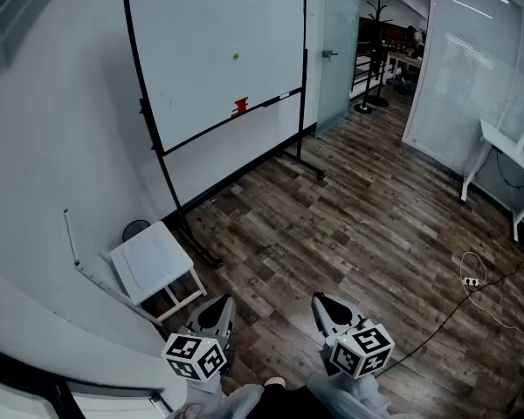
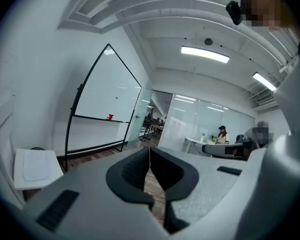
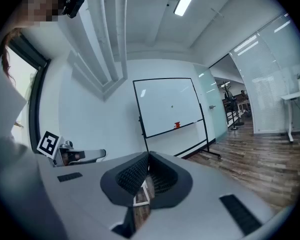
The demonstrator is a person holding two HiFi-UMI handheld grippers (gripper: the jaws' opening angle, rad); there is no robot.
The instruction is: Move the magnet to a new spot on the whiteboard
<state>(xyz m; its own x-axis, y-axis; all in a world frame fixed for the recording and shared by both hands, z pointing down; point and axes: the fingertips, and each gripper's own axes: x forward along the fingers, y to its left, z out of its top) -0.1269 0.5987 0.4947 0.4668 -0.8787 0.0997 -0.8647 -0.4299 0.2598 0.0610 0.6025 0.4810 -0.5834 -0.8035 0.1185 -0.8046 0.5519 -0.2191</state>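
Observation:
A whiteboard [image 1: 218, 51] on a black wheeled stand is across the room by the white wall. A small green magnet [image 1: 236, 57] sticks near its middle, and a red object [image 1: 241, 106] sits on its tray. Both grippers hang low in front of me, far from the board. My left gripper [image 1: 217, 311] is shut with nothing in it, its tips meeting [image 2: 149, 151]. My right gripper [image 1: 323, 304] is also shut and empty [image 3: 148, 156]. The right gripper view shows the board [image 3: 165, 104], the magnet [image 3: 172, 105] and the red object [image 3: 177, 125].
A small white stool [image 1: 153, 260] stands by the wall left of the board's foot. A white desk [image 1: 506, 147] is at the right wall, with a cable and power strip [image 1: 472, 280] on the wood floor. A person [image 2: 222, 133] sits at a far desk.

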